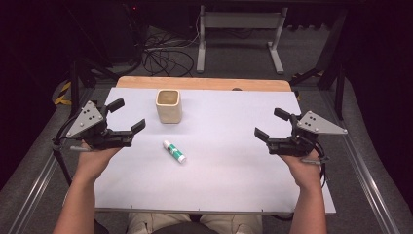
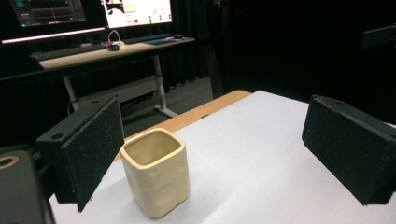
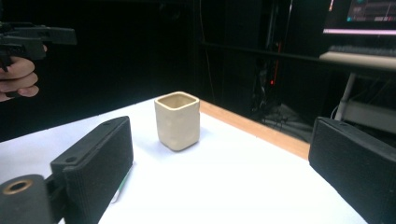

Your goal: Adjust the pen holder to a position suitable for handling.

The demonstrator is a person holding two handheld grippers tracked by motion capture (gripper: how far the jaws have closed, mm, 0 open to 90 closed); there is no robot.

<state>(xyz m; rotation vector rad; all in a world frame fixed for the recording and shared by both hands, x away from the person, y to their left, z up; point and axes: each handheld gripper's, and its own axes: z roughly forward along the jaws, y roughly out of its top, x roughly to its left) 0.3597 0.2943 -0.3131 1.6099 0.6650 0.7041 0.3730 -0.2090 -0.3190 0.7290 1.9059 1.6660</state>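
The left gripper (image 1: 125,115) hovers over the counter's (image 1: 234,165) left edge, jaws spread wide and empty. Just right of it stands one cream cup (image 1: 169,106), upright and empty as far as its mouth shows. One glue stick (image 1: 174,151) lies flat in front of the cup, near it but apart. At the far right the right gripper (image 1: 268,124) hovers, likewise spread and holding nothing. Judging from this, the work has barely begun: nothing is gripped, and the stick probably belongs in the cup.
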